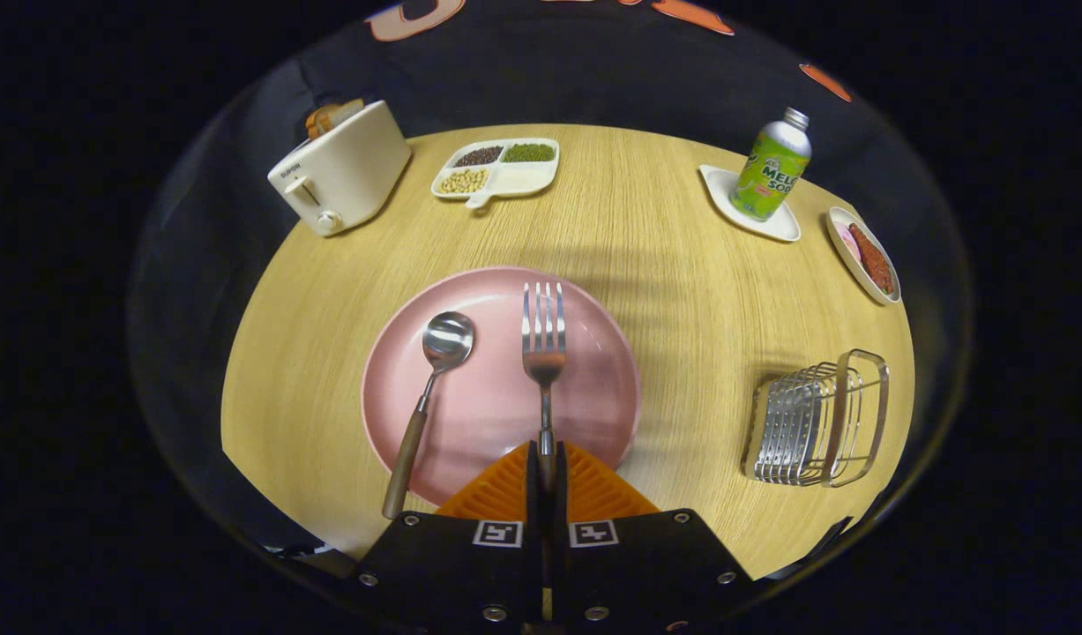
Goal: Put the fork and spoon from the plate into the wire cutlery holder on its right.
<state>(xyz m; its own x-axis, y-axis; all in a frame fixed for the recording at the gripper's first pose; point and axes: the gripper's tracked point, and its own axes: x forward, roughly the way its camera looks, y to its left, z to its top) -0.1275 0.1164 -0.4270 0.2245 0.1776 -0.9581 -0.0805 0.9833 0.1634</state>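
A pink plate (593,414) lies on the wooden table just ahead of my fingers. On its left half rests a spoon (428,388) with a wooden handle that sticks out over the near rim. A metal fork (542,339) points away from me over the plate's middle, and its handle runs down between my fingers. My gripper (546,463) is shut on the fork's handle, both fingers pressed against it. The wire cutlery holder (814,422) stands on the table to the right of the plate.
At the far left stands a white toaster (342,168) with bread in it. A divided dish of beans (496,168) sits behind the plate. A green soda bottle (772,168) on a white coaster and a small dish of food (865,256) stand at the far right.
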